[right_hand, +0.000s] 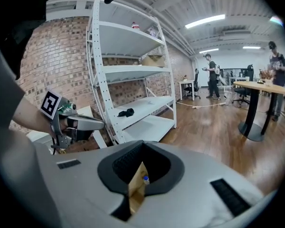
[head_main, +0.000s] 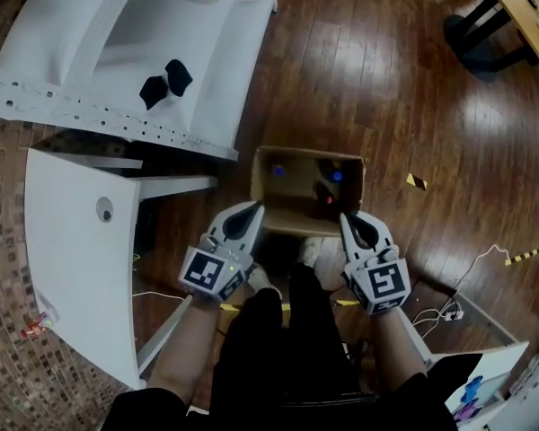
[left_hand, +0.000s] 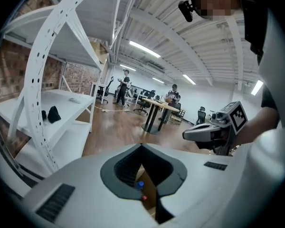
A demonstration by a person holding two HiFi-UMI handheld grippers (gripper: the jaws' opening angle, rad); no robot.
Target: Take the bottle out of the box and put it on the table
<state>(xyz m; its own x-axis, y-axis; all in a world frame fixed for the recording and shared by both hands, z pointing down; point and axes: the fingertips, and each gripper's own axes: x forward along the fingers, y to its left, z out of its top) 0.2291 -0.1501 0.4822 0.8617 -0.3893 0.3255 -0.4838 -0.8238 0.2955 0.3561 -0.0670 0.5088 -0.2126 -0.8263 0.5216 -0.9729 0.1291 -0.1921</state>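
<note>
An open cardboard box (head_main: 354, 176) stands on the wood floor in front of me. Inside it I see two blue bottle caps (head_main: 278, 171) (head_main: 337, 176) and a red cap (head_main: 330, 199). My left gripper (head_main: 254, 208) hangs shut and empty over the box's near left rim. At the near right rim my right gripper (head_main: 348, 216) is likewise shut on nothing. Through the left gripper (left_hand: 142, 146) jaws' gap, a blue cap (left_hand: 140, 185) and a red cap (left_hand: 144, 198) show. Below the right gripper (right_hand: 142, 144), a box wall (right_hand: 135, 191) and a blue-capped bottle (right_hand: 145, 179) appear.
A white table (head_main: 72, 250) stands at the left of the box. A white shelving rack (head_main: 117, 52) with black objects (head_main: 166, 83) lies beyond it. Cables (head_main: 440, 312) trail on the floor at the right. People and a round table (left_hand: 154, 109) are far off.
</note>
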